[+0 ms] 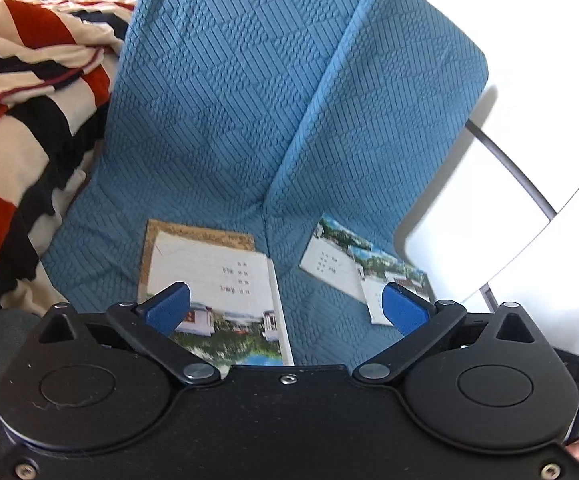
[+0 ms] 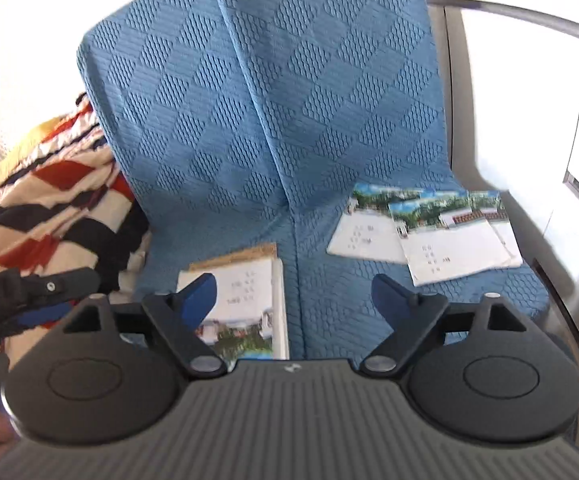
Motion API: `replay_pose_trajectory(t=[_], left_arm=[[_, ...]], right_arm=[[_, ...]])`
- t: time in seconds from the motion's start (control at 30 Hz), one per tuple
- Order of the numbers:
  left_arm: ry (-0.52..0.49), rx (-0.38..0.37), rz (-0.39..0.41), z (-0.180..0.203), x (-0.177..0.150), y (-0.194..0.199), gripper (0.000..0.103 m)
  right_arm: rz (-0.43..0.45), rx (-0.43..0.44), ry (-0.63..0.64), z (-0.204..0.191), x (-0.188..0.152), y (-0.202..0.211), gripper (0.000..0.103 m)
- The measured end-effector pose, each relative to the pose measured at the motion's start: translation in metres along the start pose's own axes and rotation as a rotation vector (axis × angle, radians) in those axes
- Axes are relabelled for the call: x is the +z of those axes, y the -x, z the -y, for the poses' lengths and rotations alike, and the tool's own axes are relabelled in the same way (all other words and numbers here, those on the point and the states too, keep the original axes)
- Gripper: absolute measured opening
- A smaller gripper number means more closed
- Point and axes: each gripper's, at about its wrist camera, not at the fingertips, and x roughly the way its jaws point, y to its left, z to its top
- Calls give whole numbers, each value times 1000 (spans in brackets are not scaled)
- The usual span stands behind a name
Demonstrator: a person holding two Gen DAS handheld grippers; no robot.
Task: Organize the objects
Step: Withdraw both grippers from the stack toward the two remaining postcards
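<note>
1. The left gripper is held above the near part of a blue sofa seat, its blue fingers set wide apart with nothing between them.
2. The right gripper is held over the same seat, its fingers likewise spread wide and holding nothing.
3. A stack of booklets is seen lying flat on the left seat cushion, its right edge running just beside the seam between the two cushions; a brown cover shows along its far edge.
4. Two more booklets are laid on the right cushion: one farther left, and a second overlapping its right part.
5. In the right wrist view the right-hand booklet reaches close to the cushion's right edge, where a white surface begins.
6. Bare blue fabric is left between the stack and the pair, along the seam, and also on the near side of the pair.
7. The two back cushions rise at the far side of the seat.
8. A striped blanket in red, black and cream is heaped against the sofa's left edge, near the stack but apart from it.
</note>
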Motion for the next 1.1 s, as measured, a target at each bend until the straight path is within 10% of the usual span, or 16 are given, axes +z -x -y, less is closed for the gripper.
replay_pose_trajectory(t=[1.1], left_arm=[[-91, -40, -22, 61, -21, -25, 102]], right_arm=[[-6, -65, -53, 52, -17, 8, 86]])
